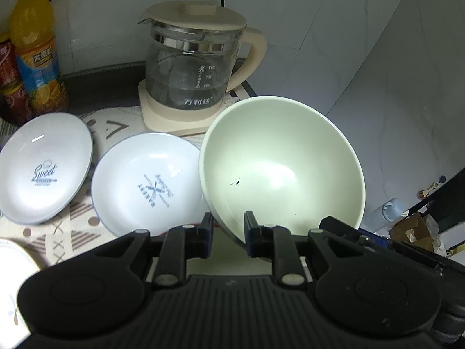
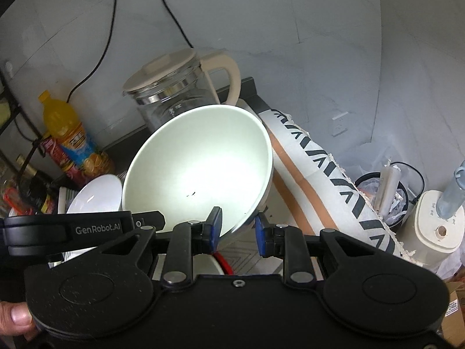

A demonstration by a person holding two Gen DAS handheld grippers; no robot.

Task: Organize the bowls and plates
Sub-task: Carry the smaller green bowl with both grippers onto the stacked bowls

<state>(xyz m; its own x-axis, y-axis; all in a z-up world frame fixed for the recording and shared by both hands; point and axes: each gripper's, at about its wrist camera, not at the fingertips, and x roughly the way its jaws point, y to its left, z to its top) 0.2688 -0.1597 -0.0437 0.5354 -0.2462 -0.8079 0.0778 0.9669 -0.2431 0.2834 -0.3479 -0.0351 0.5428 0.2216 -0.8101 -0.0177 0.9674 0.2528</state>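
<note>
A large pale green bowl is held tilted above the table; it also shows in the right wrist view. My left gripper is shut on its near rim, one finger inside and one outside. My right gripper is shut on the bowl's rim too. Two white plates lie on the patterned cloth: one printed "Sweet" at the left and one printed "Bakery" beside the bowl. The left gripper's body shows at the left of the right wrist view.
A glass kettle with a cream lid stands on its base behind the plates. An orange juice bottle and red cans stand at the back left. A white dish with a red rim lies under the right gripper. A bin and appliance are right.
</note>
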